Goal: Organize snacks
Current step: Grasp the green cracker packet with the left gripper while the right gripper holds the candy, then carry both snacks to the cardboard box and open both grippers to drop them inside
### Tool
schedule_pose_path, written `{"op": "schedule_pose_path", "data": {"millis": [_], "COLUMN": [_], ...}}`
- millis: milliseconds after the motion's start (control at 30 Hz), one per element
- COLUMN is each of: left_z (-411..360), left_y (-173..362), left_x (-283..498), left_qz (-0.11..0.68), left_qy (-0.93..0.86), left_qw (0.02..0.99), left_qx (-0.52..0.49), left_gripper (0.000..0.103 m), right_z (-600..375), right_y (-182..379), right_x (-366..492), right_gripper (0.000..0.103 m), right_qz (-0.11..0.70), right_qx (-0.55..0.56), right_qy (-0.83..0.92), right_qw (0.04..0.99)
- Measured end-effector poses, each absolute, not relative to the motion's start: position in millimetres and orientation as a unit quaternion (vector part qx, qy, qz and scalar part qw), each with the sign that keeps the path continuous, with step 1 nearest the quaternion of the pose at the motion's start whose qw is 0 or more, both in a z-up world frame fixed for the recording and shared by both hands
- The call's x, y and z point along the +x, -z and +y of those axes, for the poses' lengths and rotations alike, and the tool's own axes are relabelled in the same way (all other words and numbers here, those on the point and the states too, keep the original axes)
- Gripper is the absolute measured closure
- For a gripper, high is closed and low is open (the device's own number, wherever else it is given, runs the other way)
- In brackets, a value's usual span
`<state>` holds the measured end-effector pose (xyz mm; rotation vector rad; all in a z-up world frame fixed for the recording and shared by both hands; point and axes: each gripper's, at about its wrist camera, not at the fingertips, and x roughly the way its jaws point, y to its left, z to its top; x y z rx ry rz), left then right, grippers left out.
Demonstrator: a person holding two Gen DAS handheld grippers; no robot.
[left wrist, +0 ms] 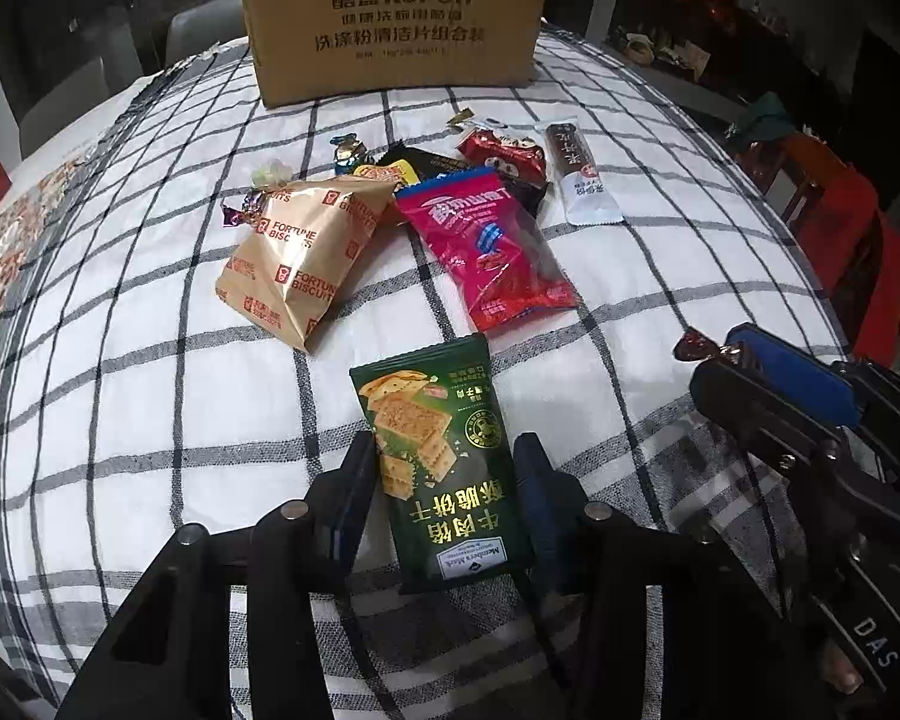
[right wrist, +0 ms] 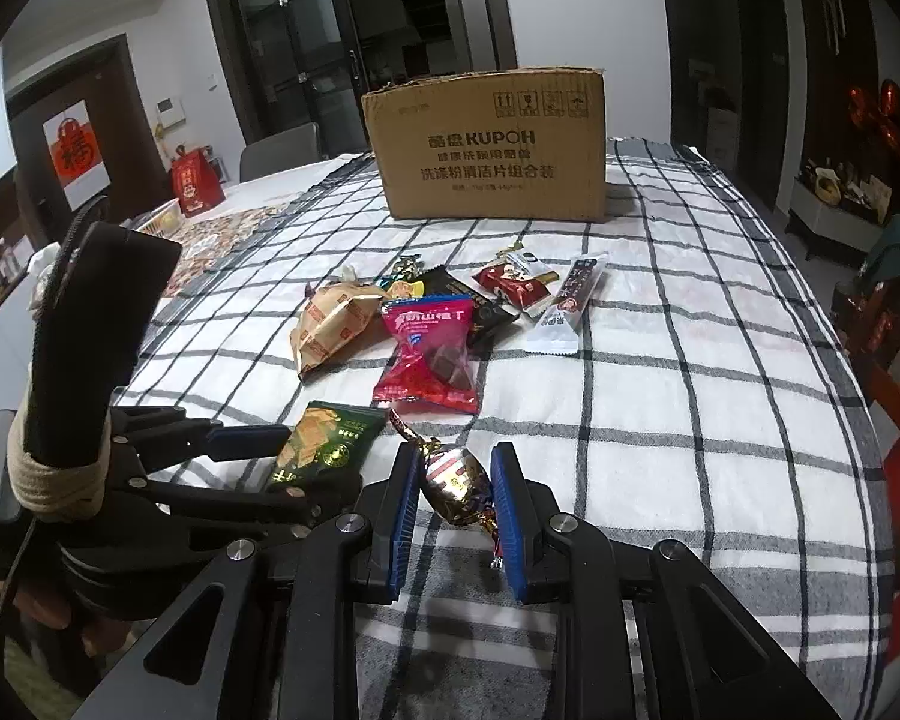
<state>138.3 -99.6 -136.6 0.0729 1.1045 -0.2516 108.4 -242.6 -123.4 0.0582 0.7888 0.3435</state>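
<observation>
Your left gripper (left wrist: 444,480) grasps green foil cracker packet (left wrist: 435,450), long axis forward | right gripper (right wrist: 456,492) pinches shiny twist-wrapped candy (right wrist: 457,483) | brown cardboard box (right wrist: 489,147) straight ahead, well beyond both

The cardboard box (left wrist: 396,24) is cropped on top; black packet (left wrist: 432,161) seems mostly buried.

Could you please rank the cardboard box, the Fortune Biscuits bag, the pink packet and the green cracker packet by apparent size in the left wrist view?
1. cardboard box
2. Fortune Biscuits bag
3-4. green cracker packet and pink packet: alike; the green one is nearer, so unranked.
</observation>
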Motion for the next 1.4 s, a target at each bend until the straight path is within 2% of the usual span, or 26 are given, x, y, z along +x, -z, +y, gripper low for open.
{"op": "schedule_pose_path", "data": {"millis": [600,1100,1400], "left_z": [-84,-63,-53], "left_y": [69,5,-24], "left_x": [134,191,239], "left_qz": [0.428,0.335,0.315], "left_qy": [0.146,0.144,0.152], "left_qw": [0.891,0.930,0.936], "left_qx": [0.037,0.044,0.033], "left_gripper": [0.058,0.058,0.058], "right_z": [-238,-222,-218], "right_y": [87,27,3], "right_x": [125,177,226], "right_gripper": [0.078,0.078,0.078], "right_qz": [0.357,0.287,0.265], "right_qx": [0.027,0.014,0.029], "right_qy": [-0.180,-0.179,-0.175], "right_qw": [0.916,0.941,0.948]}}
